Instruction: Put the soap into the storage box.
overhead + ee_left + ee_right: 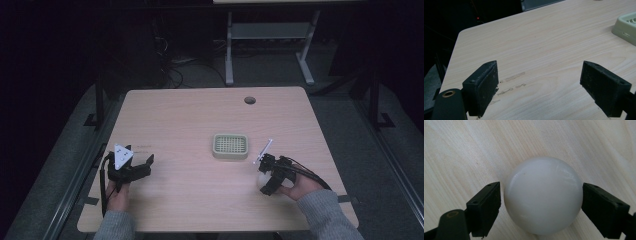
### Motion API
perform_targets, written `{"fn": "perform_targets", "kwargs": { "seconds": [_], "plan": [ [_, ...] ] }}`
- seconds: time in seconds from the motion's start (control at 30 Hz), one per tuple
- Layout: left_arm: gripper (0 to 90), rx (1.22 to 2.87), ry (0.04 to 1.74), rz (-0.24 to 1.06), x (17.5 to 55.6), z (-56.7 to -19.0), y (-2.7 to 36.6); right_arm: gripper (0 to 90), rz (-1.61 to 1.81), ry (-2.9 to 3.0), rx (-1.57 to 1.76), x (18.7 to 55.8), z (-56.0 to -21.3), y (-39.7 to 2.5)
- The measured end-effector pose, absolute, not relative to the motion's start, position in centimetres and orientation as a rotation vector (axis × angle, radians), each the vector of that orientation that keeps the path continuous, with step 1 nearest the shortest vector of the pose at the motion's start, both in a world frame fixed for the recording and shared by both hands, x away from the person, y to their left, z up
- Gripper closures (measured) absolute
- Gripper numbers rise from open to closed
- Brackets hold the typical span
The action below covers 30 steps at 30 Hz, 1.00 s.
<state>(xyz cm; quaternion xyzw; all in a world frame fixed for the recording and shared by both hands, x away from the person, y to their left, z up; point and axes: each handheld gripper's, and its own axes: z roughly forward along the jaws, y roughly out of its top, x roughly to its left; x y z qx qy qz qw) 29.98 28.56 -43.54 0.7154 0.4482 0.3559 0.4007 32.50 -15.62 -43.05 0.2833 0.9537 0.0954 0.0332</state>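
Right gripper (541, 202) jaws flanking white ball (543, 195), contact unclear

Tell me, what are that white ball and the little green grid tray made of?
The white round ball looks like smooth, slightly glossy plastic or soap: soft highlights, no seams; hard to tell which. The pale green rectangular tray seems moulded matte plastic, judging by its even colour and gridded top. The light table shows printed-looking wood grain, probably laminate.

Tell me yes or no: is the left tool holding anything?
No. The left tool is open, with nothing but bare table between its jaws.
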Motion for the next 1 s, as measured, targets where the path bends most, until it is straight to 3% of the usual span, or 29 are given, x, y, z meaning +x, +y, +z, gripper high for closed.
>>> {"fn": "perform_targets", "kwargs": {
  "seconds": [1.0],
  "plan": [
    [14.8,1.809,1.133,0.900,29.98,-43.53,28.55,22.1,0.232,2.943,0.831,32.62,-43.42,-15.09]
  ]
}}
